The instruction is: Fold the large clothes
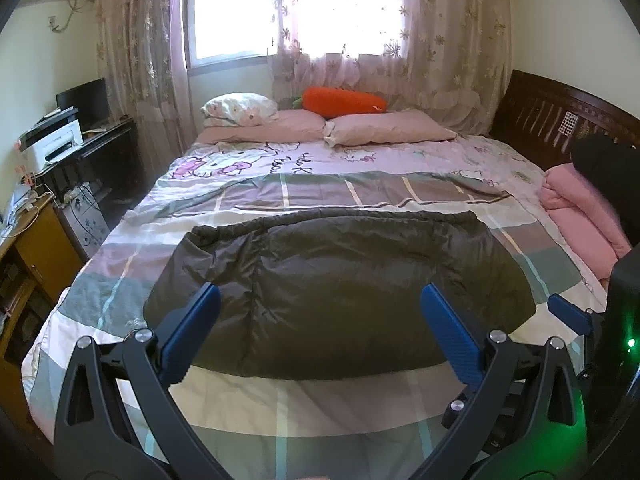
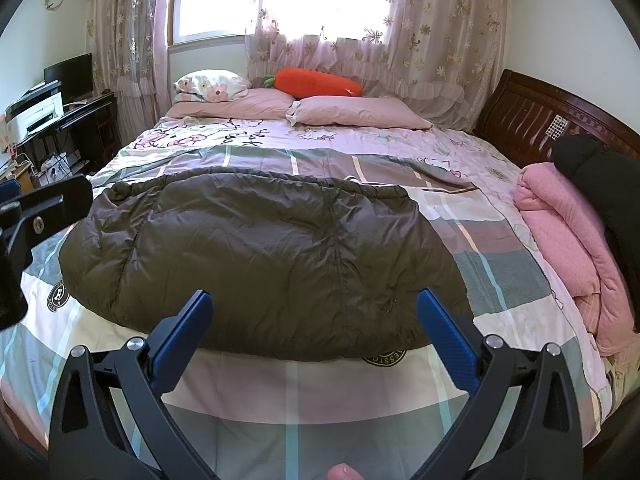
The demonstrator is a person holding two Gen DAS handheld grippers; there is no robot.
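Count, by kind, placed from the grippers:
- Grippers: two, the left gripper (image 1: 320, 300) and the right gripper (image 2: 314, 306), each with fingers spread and empty.
- Dark padded jacket (image 1: 332, 280): one, just ahead of both.
- Pillows: three far ahead: floral pillow (image 1: 240, 106), left pink pillow (image 1: 280, 126), right pink pillow (image 1: 390, 128).
- Carrot plush (image 1: 342, 102): one, behind the pillows.
- Folded pink blanket (image 2: 560, 236): one, ahead and right.

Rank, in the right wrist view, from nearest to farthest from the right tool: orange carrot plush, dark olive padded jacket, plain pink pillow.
1. Dark olive padded jacket, just ahead.
2. Plain pink pillow, far end, right.
3. Orange carrot plush, behind the pillows.
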